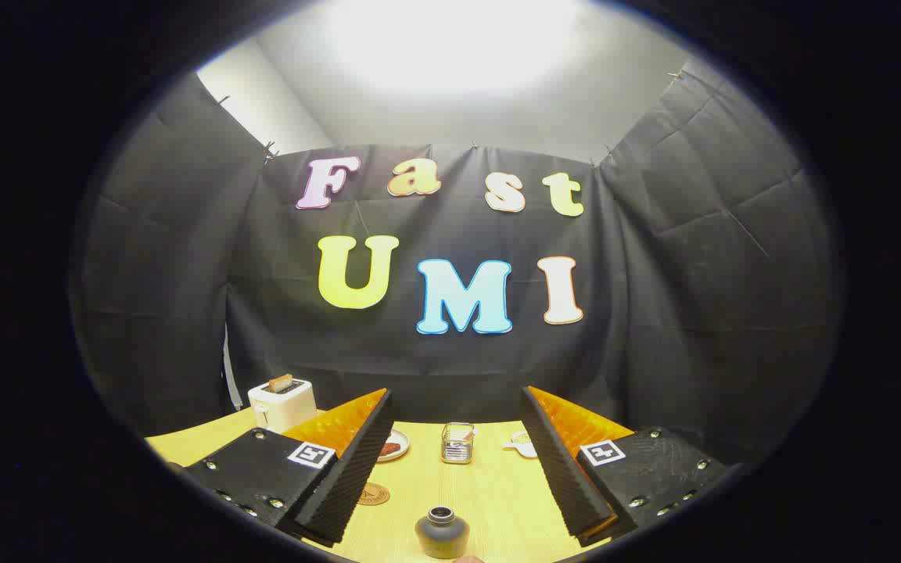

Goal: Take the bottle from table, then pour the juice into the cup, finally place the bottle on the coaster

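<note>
While hand-held gripper gapes wide, bottle sits between fingers — coaster, glass jar, toaster beyond.

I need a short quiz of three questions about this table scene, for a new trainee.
1. True or false: the gripper fingers are shut on the bottle.
2. What lies beside the left finger, near the bottle: (a) coaster (b) toaster (c) plate?
3. What stands beyond the bottle, between the fingers?

Key: 1 false, they are open; 2 a; 3 a glass cup.
</note>
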The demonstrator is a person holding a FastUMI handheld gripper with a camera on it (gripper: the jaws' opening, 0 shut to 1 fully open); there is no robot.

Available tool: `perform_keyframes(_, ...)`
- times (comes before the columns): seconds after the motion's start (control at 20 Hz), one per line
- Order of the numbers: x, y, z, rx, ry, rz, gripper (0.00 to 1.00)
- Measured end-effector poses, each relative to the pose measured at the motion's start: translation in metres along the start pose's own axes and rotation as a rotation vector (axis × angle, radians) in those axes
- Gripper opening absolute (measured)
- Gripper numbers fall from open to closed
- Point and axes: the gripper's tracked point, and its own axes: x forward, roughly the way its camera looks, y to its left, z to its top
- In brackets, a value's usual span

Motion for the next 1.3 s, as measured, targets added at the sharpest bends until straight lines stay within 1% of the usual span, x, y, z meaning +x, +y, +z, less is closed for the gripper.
perform_keyframes(0.55,0.001,0.006,0.0,0.002,-0.013,0.016,0.99)
perform_keyframes(0.95,0.0,0.004,-0.002,0.026,-0.06,0.037,0.99)
perform_keyframes(1.3,0.003,0.005,-0.041,0.015,-0.048,0.08,0.99)
